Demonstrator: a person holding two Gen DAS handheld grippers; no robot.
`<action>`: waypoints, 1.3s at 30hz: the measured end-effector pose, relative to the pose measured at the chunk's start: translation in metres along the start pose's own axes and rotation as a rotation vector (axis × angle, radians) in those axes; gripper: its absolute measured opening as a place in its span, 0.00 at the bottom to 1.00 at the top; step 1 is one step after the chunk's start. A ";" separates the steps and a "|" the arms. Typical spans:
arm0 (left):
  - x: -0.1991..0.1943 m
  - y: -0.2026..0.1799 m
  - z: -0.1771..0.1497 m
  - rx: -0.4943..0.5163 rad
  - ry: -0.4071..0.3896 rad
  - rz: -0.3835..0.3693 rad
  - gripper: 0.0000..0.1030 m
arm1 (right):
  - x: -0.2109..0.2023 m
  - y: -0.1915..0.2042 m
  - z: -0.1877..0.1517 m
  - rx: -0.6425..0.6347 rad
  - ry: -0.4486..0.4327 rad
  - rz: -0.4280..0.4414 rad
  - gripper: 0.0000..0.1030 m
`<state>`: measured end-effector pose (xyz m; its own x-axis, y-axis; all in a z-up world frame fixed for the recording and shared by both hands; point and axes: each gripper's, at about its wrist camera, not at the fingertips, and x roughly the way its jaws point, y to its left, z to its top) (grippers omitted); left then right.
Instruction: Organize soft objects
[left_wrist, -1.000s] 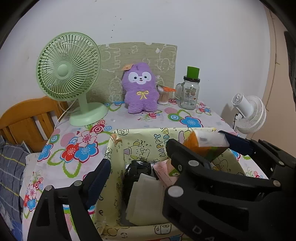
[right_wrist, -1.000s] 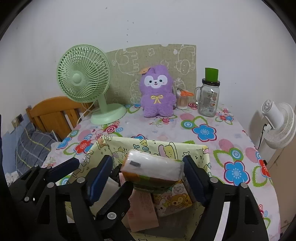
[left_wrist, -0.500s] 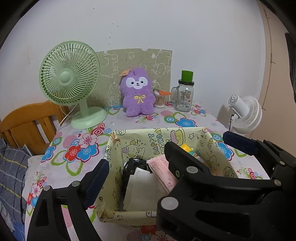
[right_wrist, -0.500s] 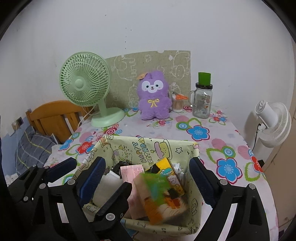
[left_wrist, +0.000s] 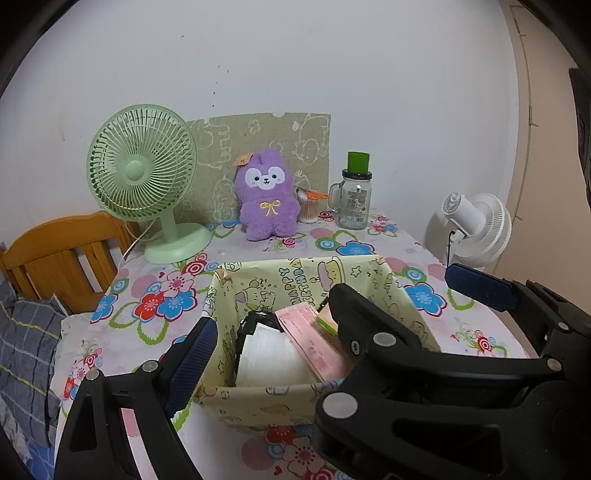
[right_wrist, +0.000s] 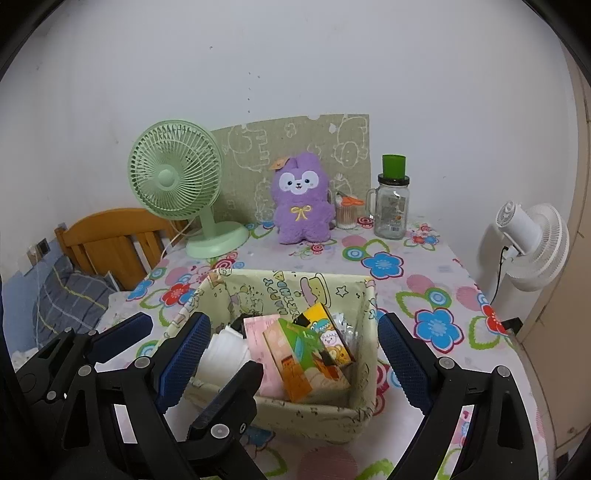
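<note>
Tissue packs tilted in fabric basket

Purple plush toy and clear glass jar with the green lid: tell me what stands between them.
A small clear cup of cotton swabs with an orange lid stands between the purple plush toy and the glass jar, clearest in the right wrist view.

I have open tablecloth between the fabric basket and the back row, wide enough to pass. Along the wall the green fan, purple plush, cotton-swab cup and glass jar block me. The basket itself is packed with tissue packs. Right of the table stands a white fan.
</note>
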<state>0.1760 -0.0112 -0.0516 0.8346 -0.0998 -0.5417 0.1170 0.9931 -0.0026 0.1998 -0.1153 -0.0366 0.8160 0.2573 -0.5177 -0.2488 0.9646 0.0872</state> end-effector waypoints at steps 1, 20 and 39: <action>-0.002 -0.001 0.000 0.000 -0.003 0.000 0.90 | -0.002 0.000 0.000 -0.001 -0.002 -0.001 0.91; -0.044 -0.008 -0.009 -0.014 -0.038 -0.002 0.94 | -0.054 -0.021 -0.013 0.031 -0.035 -0.080 0.91; -0.076 -0.002 -0.031 -0.061 -0.032 0.040 1.00 | -0.098 -0.045 -0.034 0.035 -0.040 -0.160 0.94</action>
<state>0.0955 -0.0033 -0.0365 0.8547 -0.0610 -0.5156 0.0509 0.9981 -0.0337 0.1128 -0.1856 -0.0185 0.8638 0.1018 -0.4935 -0.0966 0.9947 0.0362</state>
